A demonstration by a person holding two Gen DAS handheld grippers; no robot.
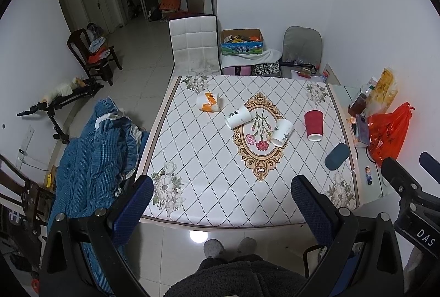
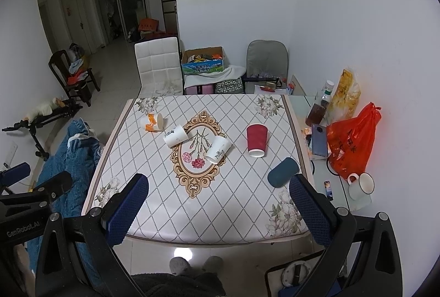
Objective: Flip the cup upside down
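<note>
Several cups lie on their sides on the patterned table [image 1: 209, 187]: an orange-and-white cup [image 1: 208, 101], two white cups [image 1: 238, 117] [image 1: 281, 132], a red cup [image 1: 313, 125] and a dark teal cup [image 1: 337, 156]. They also show in the right wrist view: the orange cup [image 2: 152, 121], white cups [image 2: 175, 135] [image 2: 217, 150], the red cup [image 2: 256, 140] and the teal cup [image 2: 282, 172]. My left gripper [image 1: 222, 192] is open and empty above the table's near edge. My right gripper [image 2: 218, 191] is open and empty, its right finger close to the teal cup.
A glass side table [image 2: 338, 198] at the right holds an orange bag [image 2: 352, 143], a phone [image 2: 319, 143], bottles, and a white mug [image 2: 361, 184]. A blue quilt [image 1: 90, 148] lies left of the table. A white chair [image 1: 194, 45] and boxes stand behind.
</note>
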